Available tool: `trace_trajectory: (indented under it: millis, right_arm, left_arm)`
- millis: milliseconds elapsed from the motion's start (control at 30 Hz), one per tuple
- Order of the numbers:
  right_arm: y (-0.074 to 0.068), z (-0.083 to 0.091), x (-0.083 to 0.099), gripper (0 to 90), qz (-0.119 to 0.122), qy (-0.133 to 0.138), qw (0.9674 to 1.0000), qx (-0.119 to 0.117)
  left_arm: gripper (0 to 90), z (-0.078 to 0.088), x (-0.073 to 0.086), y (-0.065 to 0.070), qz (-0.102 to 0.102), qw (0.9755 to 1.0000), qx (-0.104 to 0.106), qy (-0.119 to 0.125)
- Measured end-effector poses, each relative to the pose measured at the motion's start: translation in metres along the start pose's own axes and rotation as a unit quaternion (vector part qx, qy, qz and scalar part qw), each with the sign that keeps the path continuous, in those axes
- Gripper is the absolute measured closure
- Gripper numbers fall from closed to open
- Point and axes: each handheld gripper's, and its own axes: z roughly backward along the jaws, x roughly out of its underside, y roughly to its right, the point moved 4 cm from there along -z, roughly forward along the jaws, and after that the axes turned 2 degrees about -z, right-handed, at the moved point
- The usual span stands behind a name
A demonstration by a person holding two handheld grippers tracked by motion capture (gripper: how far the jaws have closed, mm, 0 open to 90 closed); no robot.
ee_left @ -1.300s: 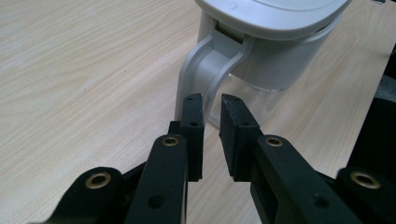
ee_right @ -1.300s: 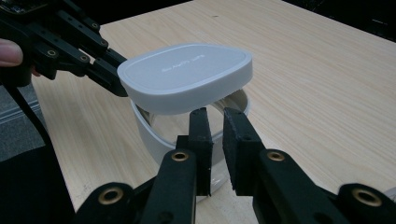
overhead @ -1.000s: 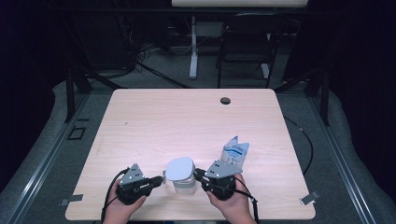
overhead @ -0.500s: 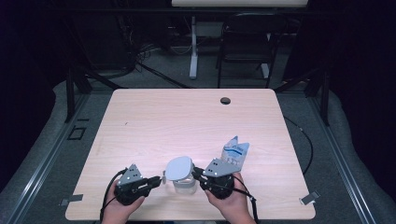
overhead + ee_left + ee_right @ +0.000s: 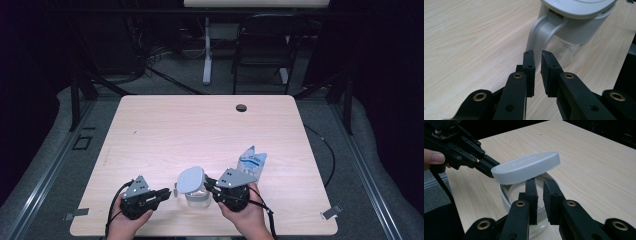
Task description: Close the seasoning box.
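Observation:
A clear jar [image 5: 198, 200] with a white hinged lid [image 5: 191, 179] stands near the table's front edge, its lid tilted up. My right gripper [image 5: 210, 184] holds its rim: in the right gripper view the right gripper [image 5: 540, 181] has one jaw inside the jar [image 5: 509, 195] and one outside, under the lid [image 5: 526, 167]. My left gripper [image 5: 169, 192] sits at the jar's left. In the left gripper view the left gripper [image 5: 537, 53] shows a narrow gap with nothing in it, just short of the lid's hinge strap [image 5: 541, 32].
A blue and white pouch [image 5: 251, 162] lies just right of my right hand. A dark round grommet [image 5: 241, 107] sits near the far edge of the wooden table [image 5: 165, 130]. A chair [image 5: 260, 50] and cables stand on the floor beyond.

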Motion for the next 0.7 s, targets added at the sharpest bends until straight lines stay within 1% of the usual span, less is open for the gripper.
trace_trajectory:
  millis: [167, 200, 333, 567, 633, 700]
  right_arm:
    - [0.0, -0.001, -0.002, 82.3, 0.0, 0.0, 1.0, -0.002]
    - [-0.001, -0.001, -0.002, 82.3, -0.002, 0.002, 1.0, -0.002]
    - [-0.001, -0.002, -0.005, 82.2, 0.0, 0.002, 1.0, -0.002]
    - [-0.002, -0.002, -0.01, 82.1, 0.004, 0.001, 1.0, -0.002]
    - [-0.002, -0.002, -0.011, 82.1, 0.006, -0.001, 1.0, -0.002]
    - [-0.002, -0.002, -0.012, 82.1, 0.006, -0.001, 1.0, -0.003]
  left_arm:
    - [81.7, 0.001, 0.001, -0.001, 0.002, 1.0, -0.001, -0.002]
    - [81.7, 0.001, 0.001, -0.001, -0.001, 1.0, -0.001, -0.002]
    - [81.7, 0.002, 0.001, -0.001, 0.003, 1.0, -0.002, 0.0]
    - [81.8, 0.002, 0.001, -0.001, 0.002, 1.0, -0.001, -0.001]
    - [81.8, 0.002, 0.001, -0.001, 0.002, 1.0, -0.005, -0.001]
    - [81.9, 0.002, 0.001, -0.002, 0.002, 1.0, -0.002, 0.0]
